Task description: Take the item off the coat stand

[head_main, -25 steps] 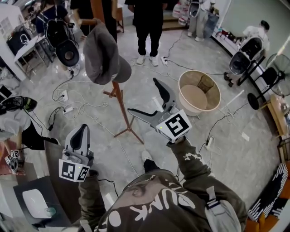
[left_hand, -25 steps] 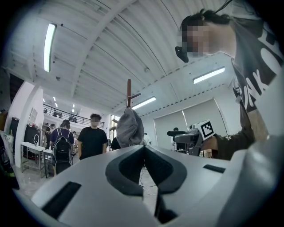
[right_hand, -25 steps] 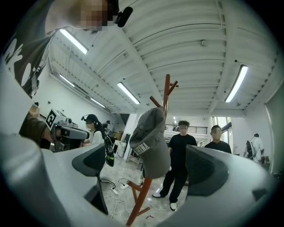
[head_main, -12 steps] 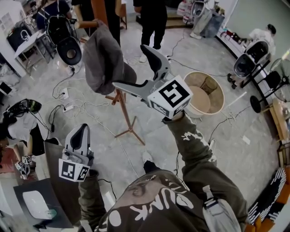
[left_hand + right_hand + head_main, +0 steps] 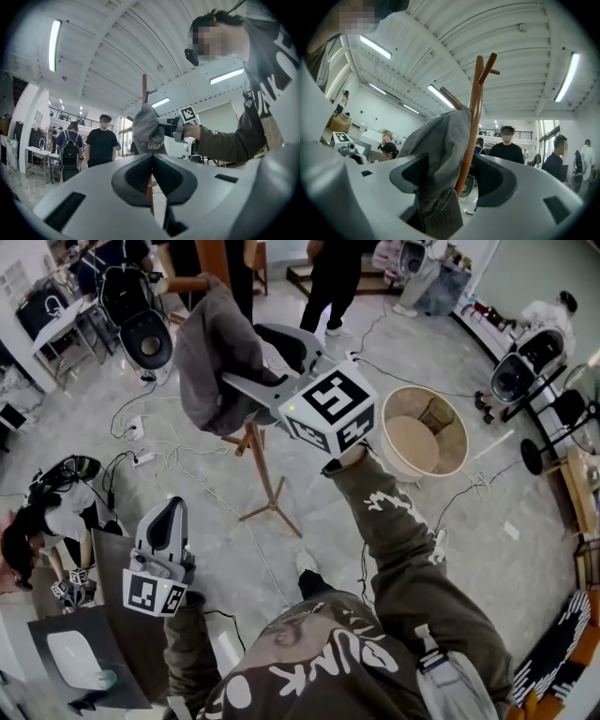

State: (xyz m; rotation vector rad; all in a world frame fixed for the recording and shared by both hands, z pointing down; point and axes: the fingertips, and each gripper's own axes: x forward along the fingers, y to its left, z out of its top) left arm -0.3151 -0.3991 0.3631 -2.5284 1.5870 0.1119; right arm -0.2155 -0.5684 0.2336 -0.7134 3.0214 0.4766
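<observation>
A grey cap [image 5: 208,352] hangs on top of a wooden coat stand [image 5: 267,486]. My right gripper [image 5: 246,354] is raised to it, with one jaw on each side of the cap. In the right gripper view the cap [image 5: 436,145] and the stand's pole [image 5: 472,117] lie between the jaws of the right gripper [image 5: 457,176]. The jaws are closing; the cloth brushes the left pad and a gap remains at the right pad. My left gripper [image 5: 167,510] hangs low at the left, shut and empty. In its own view, the left gripper [image 5: 151,158] looks up at the cap [image 5: 147,133].
A round beige basket [image 5: 448,427] stands on the floor right of the stand. Cables run across the floor around the stand's feet. A stroller [image 5: 145,338] and standing people [image 5: 333,277] are behind it. A dark table [image 5: 56,638] is at lower left.
My right gripper rose and moved left from beside the stand up to the cap, and its jaws now straddle the cap and stand closer together. The left gripper stayed put.
</observation>
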